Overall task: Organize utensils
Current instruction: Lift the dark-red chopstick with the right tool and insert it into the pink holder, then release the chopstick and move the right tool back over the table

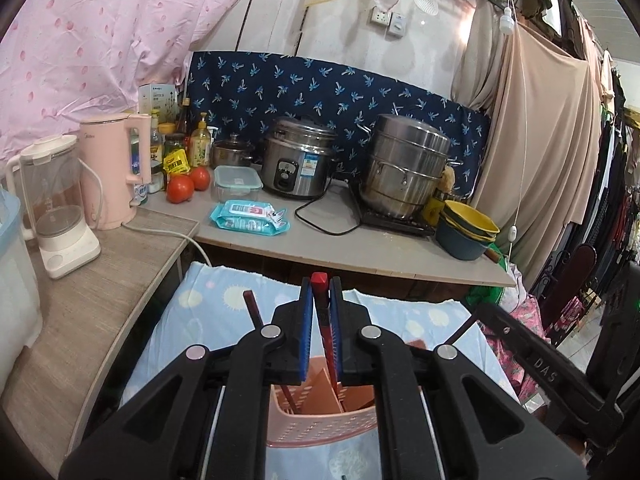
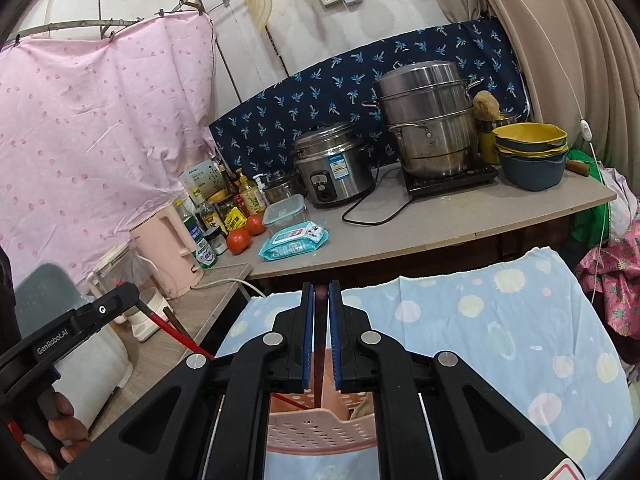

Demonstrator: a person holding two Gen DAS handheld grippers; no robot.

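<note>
Left gripper (image 1: 321, 296) clamps a red-tipped chopstick (image 1: 320, 280) above the pink perforated plastic basket (image 1: 320, 420) at six o'clock; right gripper (image 2: 321, 300) pinches a dark chopstick (image 2: 320, 344).

Red chopstick (image 1: 320, 280) and dark chopstick (image 2: 320, 344) stand in pink holder (image 1: 320, 420).

A makeshift home kitchen corner: a rice cooker (image 1: 298, 160), a stacked steamer pot (image 1: 406, 168), a kettle (image 1: 112, 172) and condiment bottles (image 1: 176, 148) crowd the table (image 1: 320, 240), with clothes (image 1: 616, 168) hanging at three o'clock.
</note>
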